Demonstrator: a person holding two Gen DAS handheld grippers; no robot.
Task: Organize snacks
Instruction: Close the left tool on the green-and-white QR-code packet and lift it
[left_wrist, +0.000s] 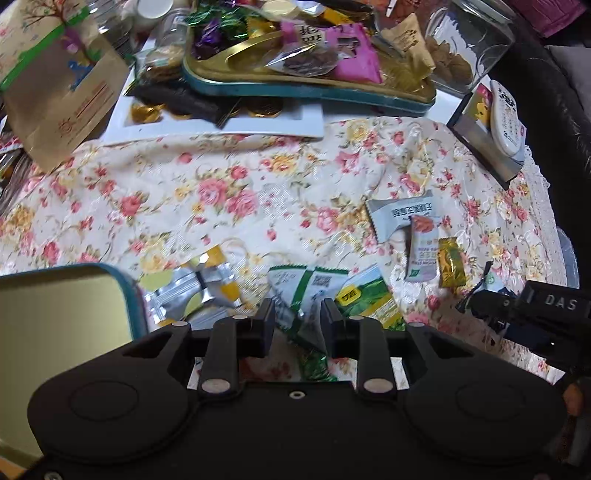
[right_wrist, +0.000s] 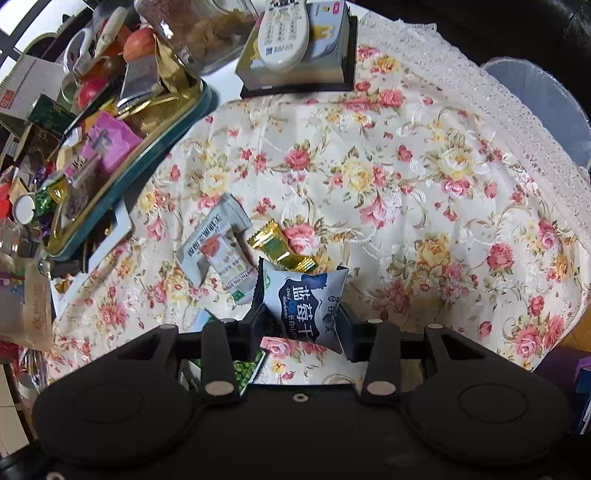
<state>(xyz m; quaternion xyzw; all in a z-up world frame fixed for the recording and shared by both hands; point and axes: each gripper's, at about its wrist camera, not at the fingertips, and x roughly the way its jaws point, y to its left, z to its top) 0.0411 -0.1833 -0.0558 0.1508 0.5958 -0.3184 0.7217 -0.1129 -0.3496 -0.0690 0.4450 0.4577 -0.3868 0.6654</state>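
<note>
- My right gripper (right_wrist: 301, 317) is clenched on a blue-and-white dried-blueberry packet (right_wrist: 304, 297), one finger on each side edge, the pouch puckered between them above the floral tablecloth (right_wrist: 406, 177).
- No earlier view is given, so I state only the grip as it stands: pads pressing, packet held.
- The packet looks light, soft and air-puffed, its film probably slick; I judge the crimped side seams the safest hold, since a squeeze on the belly could let it squirt out.
- Its long axis runs roughly from my claw toward the far table, the serrated top edge pointing away and slightly left, the printed face toward my camera.
- My left gripper (left_wrist: 297, 314) hangs released over a green-and-white sachet (left_wrist: 308, 291), jaws apart with the sachet beneath the gap; I cannot tell whether they touch it.
- That sachet lies flat, long axis running away from me, near an open teal-rimmed tin (left_wrist: 129, 295) at lower left.
- Loose on the cloth nearby: a grey packet (right_wrist: 218, 229) and a gold-wrapped sweet (right_wrist: 280, 247), just beyond the held pouch.
- At the far edge, a teal tray (left_wrist: 306, 90) is already heaped with snacks.
</note>
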